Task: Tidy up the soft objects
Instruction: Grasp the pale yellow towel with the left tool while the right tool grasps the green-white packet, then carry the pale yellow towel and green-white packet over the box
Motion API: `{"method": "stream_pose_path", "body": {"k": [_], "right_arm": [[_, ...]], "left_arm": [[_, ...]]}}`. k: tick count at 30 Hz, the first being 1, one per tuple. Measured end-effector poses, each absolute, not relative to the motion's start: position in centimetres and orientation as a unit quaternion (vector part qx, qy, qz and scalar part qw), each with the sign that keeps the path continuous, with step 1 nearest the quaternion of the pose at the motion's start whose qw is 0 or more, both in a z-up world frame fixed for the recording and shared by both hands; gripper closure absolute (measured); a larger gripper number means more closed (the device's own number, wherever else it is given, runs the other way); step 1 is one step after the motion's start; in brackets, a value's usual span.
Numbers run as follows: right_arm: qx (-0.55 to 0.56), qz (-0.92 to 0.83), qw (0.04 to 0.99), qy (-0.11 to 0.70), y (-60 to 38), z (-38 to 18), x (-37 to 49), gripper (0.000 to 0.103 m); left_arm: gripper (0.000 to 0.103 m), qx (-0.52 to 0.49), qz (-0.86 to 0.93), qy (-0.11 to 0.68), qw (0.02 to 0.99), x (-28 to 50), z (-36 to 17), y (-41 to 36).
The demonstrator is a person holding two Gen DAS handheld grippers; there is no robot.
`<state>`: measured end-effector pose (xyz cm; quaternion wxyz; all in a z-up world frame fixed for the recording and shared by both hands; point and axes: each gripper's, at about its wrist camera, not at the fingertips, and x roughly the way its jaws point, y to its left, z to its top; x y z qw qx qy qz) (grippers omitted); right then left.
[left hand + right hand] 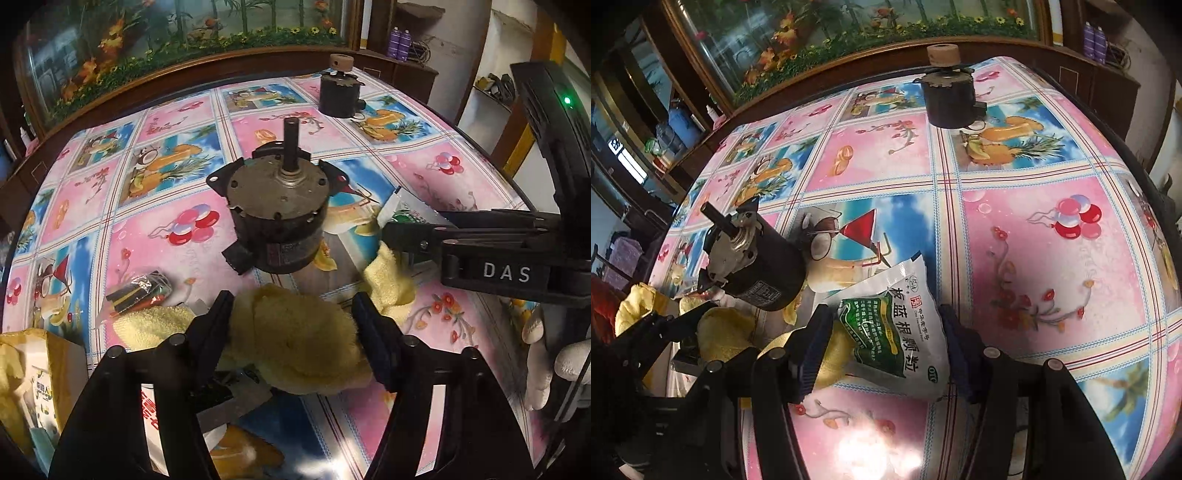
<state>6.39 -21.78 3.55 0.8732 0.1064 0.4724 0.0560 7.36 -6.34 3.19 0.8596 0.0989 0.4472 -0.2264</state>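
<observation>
A fluffy yellow cloth (295, 332) lies bunched on the patterned table between the fingers of my left gripper (291, 317), which is open around it. More yellow cloth (388, 284) lies to its right. My right gripper (882, 332) is open around a white and green sachet (894, 328) lying flat; in the left wrist view the right gripper (402, 230) reaches in from the right over the sachet (402, 210). Yellow cloth (720, 332) also shows in the right wrist view, with the left gripper (665, 325) at it.
A dark electric motor (280, 218) with an upright shaft stands just beyond the cloth. A second, smaller motor (340, 92) stands at the far edge. A small black packet (140, 291) lies to the left. A yellow carton (40, 373) sits at the near left.
</observation>
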Motion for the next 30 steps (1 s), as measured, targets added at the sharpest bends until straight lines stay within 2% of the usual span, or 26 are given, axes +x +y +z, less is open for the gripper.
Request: {"method": "stream_pose_path", "body": {"k": [2, 4, 9, 17, 23, 30], "right_arm": [[0.118, 0.072, 0.868, 0.477, -21.8, 3.4, 6.1, 0.064], [0.128, 0.074, 0.867, 0.475, -22.1, 3.4, 5.9, 0.064], [0.188, 0.077, 0.863, 0.463, -24.2, 3.5, 4.5, 0.065], [0.224, 0.085, 0.879, 0.412, -25.5, 7.6, 0.8, 0.065], [0.215, 0.142, 0.884, 0.391, -21.7, 10.3, -0.4, 0.064], [0.166, 0.232, 0.875, 0.391, -12.0, 12.1, -0.5, 0.064]], "left_arm": [[0.048, 0.092, -0.236, 0.452, 0.855, 6.9, 3.4, -6.4], [0.051, 0.086, -0.239, 0.450, 0.856, 6.3, 3.6, -6.2], [0.051, 0.046, -0.249, 0.443, 0.860, 4.7, 4.9, -5.0], [0.051, -0.033, -0.255, 0.392, 0.883, 0.4, 10.2, -1.0], [0.051, -0.068, -0.222, 0.361, 0.903, -2.7, 14.0, 4.6], [0.051, -0.085, -0.153, 0.324, 0.930, -6.2, 16.5, 13.2]]}}
